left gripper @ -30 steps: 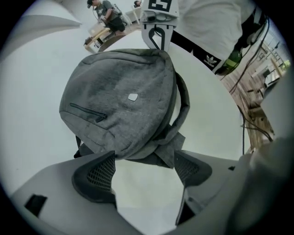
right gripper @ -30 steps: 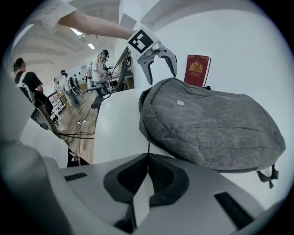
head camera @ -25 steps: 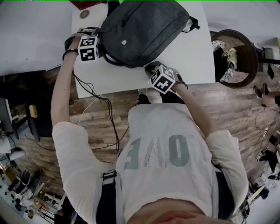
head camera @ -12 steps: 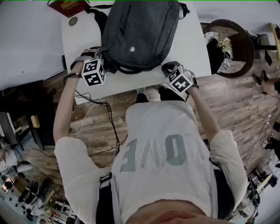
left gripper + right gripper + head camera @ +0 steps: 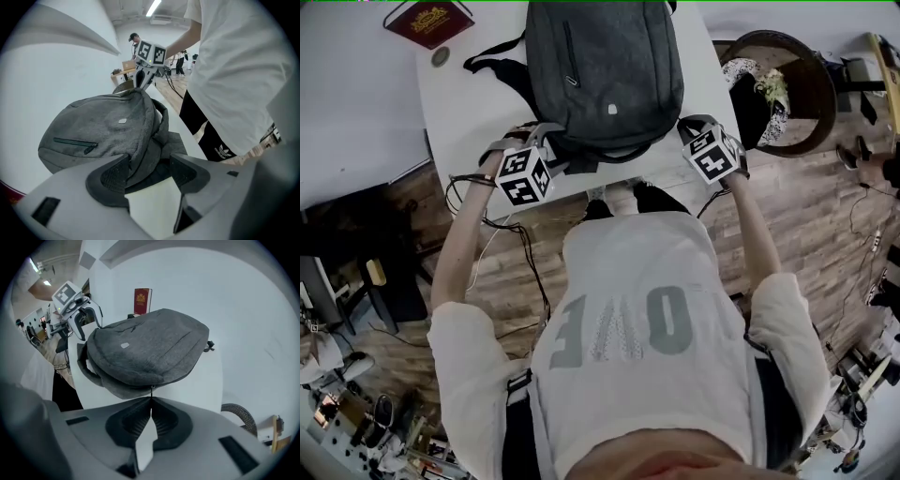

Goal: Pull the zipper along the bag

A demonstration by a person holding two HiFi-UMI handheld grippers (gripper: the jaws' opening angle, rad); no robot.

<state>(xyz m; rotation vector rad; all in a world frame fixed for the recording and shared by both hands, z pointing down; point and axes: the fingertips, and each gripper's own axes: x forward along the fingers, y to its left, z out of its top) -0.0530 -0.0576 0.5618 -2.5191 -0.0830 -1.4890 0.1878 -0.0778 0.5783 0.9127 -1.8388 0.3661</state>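
**Head view.** The bag (image 5: 600, 66) lies on the table (image 5: 464, 103), with its near end close to the table's near edge. The left hand-held gripper (image 5: 542, 136) is at the bag's near-left corner and the right hand-held gripper (image 5: 686, 125) at its near-right corner. There is bare table left of the bag, and a red booklet (image 5: 427, 21) lies off its far-left corner. Right of the bag only a narrow strip remains before the edge, with a dark round rim (image 5: 797, 94) beyond it, so a sweep that way looks cramped. Cables (image 5: 478, 202) hang off the near edge, left of the bag, and could snag there.

**Left gripper view.** The jaws stand apart and have just been closing, with a fold (image 5: 140, 150) of the bag's cloth between them. It does not look clamped yet. If the pull starts before this grip bites, the whole bag would likely slide toward the near edge and the zipper would not run.

**Right gripper view.** The jaws are pressed together on the thin zipper pull (image 5: 151, 389) at the bag's near rim, held only at the very tips. A tug off the zipper's line could slip it free or bunch the cloth.
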